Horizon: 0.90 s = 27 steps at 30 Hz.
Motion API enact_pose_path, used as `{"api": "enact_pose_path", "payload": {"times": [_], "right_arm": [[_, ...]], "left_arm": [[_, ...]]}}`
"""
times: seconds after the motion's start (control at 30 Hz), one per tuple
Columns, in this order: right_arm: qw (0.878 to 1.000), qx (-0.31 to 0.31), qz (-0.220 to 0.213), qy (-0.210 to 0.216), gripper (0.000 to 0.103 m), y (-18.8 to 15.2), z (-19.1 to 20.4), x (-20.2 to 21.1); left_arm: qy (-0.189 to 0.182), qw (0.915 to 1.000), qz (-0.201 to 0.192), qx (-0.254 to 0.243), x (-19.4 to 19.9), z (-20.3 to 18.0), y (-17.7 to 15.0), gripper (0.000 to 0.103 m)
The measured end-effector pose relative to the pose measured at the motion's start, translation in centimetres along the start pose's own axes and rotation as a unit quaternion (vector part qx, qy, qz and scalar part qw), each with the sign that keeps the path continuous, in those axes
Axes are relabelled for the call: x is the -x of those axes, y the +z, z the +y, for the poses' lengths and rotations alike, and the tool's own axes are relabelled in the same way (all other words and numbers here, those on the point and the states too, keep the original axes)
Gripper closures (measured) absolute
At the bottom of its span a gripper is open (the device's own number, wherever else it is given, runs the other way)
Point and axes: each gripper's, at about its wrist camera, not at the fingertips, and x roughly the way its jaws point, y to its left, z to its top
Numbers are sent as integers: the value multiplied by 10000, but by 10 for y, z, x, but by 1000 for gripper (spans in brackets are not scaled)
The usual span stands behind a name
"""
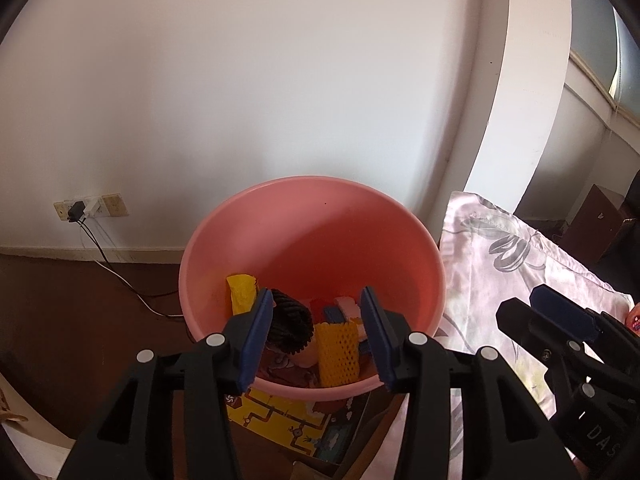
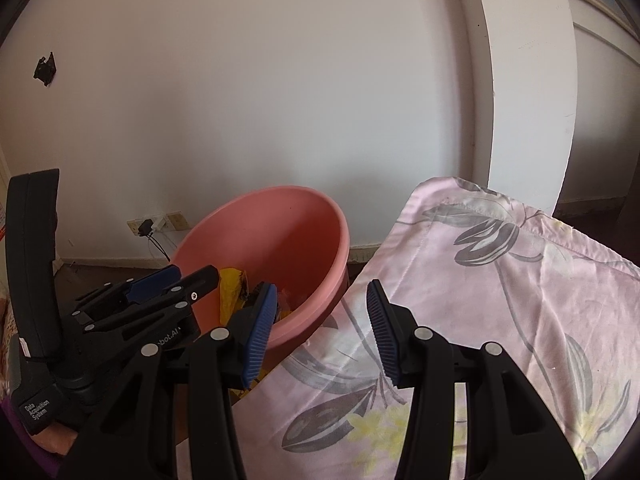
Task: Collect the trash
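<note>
A pink plastic basin [image 1: 320, 232] stands on the floor against the white wall and holds the trash: a yellow foam net [image 1: 336, 354], a black ruffled piece [image 1: 290, 324], a yellow scrap [image 1: 240, 292] and small pink and blue bits [image 1: 344, 308]. My left gripper [image 1: 316, 340] hovers over the basin's near rim, open, with nothing between its blue pads. My right gripper [image 2: 322, 332] is open and empty over the edge of a pink floral cloth [image 2: 500, 300], just right of the basin [image 2: 272, 232]. Each gripper shows in the other's view: the right gripper [image 1: 528, 306] and the left gripper [image 2: 188, 278].
A wall socket [image 1: 92, 208] with a plug and trailing cable sits left of the basin above the dark floor. A yellow printed board [image 1: 280, 416] lies under the basin's near side. A white pillar [image 2: 520, 80] rises behind the cloth, and a brown box [image 1: 596, 220] stands far right.
</note>
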Motion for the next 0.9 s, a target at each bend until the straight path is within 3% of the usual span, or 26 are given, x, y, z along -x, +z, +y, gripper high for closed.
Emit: {"api": "enact_pose_path", "payload": {"times": [0.43, 0.9], "right_arm": [[10000, -5, -46, -63, 55, -2, -2, 9], [9987, 99, -275, -423, 55, -6, -1, 25]], "left_arm": [[39, 9999, -127, -70, 11, -9, 2, 55], [-48, 9998, -192, -30, 21, -12, 4, 55]]}}
